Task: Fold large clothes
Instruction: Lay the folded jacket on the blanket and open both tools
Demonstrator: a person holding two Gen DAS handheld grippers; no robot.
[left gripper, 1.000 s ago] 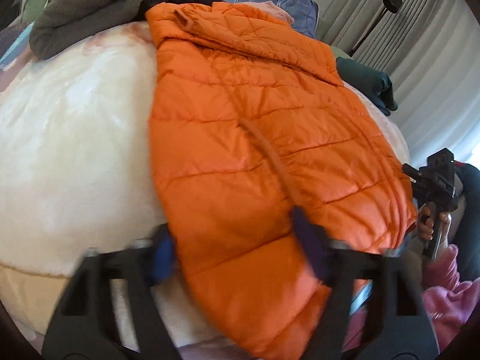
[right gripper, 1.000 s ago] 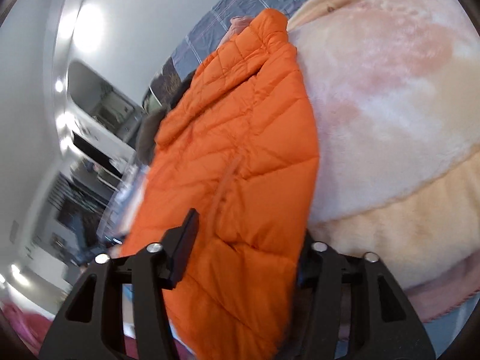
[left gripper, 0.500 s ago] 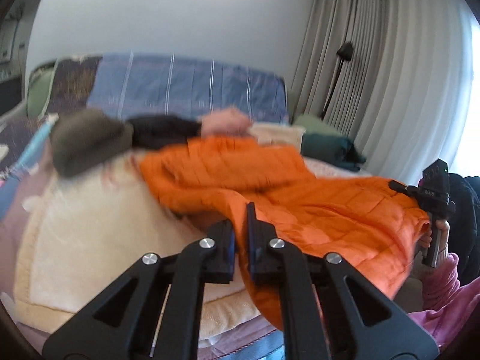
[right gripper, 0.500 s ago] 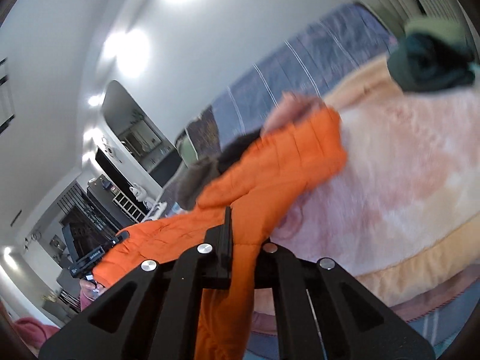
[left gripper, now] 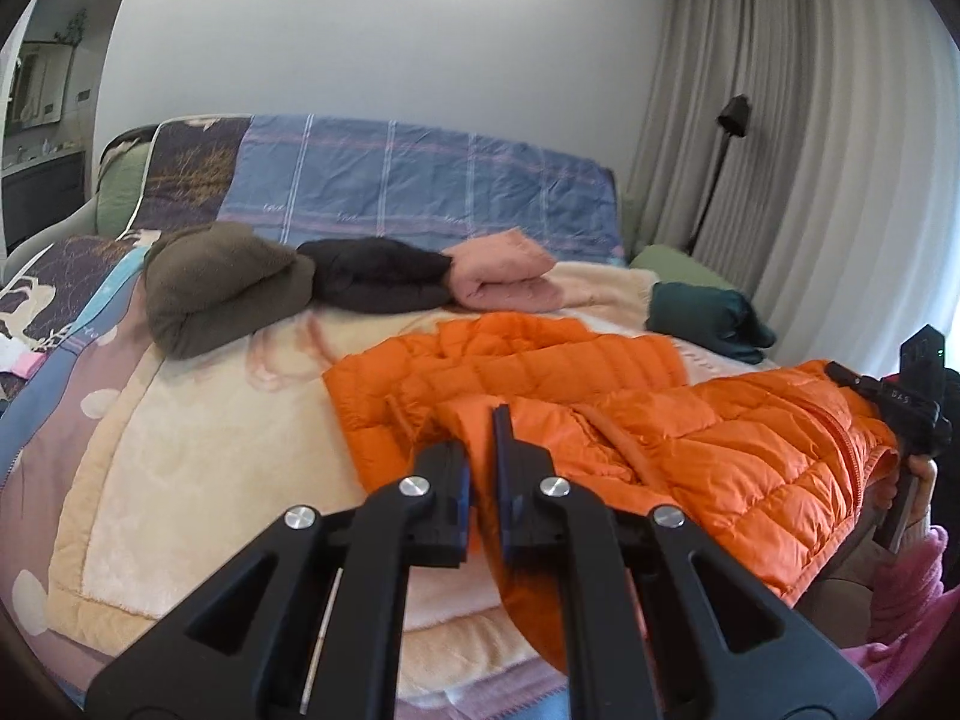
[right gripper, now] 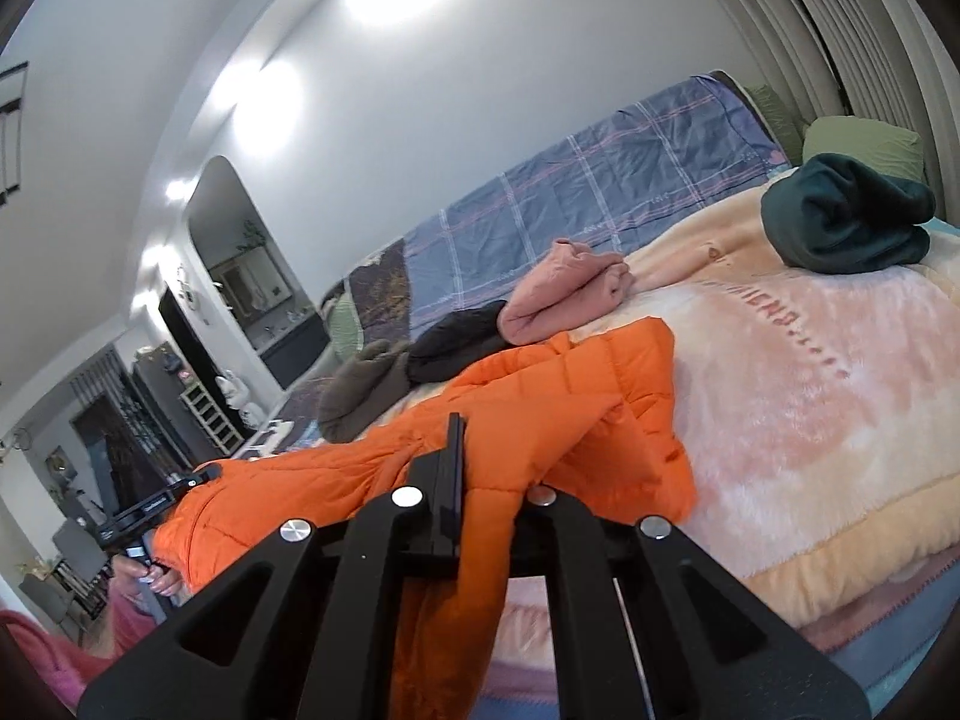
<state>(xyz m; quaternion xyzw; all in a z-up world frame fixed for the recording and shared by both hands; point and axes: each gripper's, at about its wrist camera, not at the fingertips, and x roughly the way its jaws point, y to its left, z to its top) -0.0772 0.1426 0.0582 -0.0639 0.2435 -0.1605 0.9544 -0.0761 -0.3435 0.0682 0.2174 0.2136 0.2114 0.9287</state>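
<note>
Left gripper (left gripper: 482, 468) and right gripper (right gripper: 480, 480) both clamped tight, raised, angled slightly downward.

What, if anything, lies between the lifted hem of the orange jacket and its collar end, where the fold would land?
Nothing visible does. Both grippers, left gripper and right gripper, pinch the orange jacket; the folded pink garment and black garment lie beyond the collar.

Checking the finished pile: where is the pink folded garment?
Left wrist view: the pink garment lies at the bed's far end, right of the black garment, before the plaid cover.
</note>
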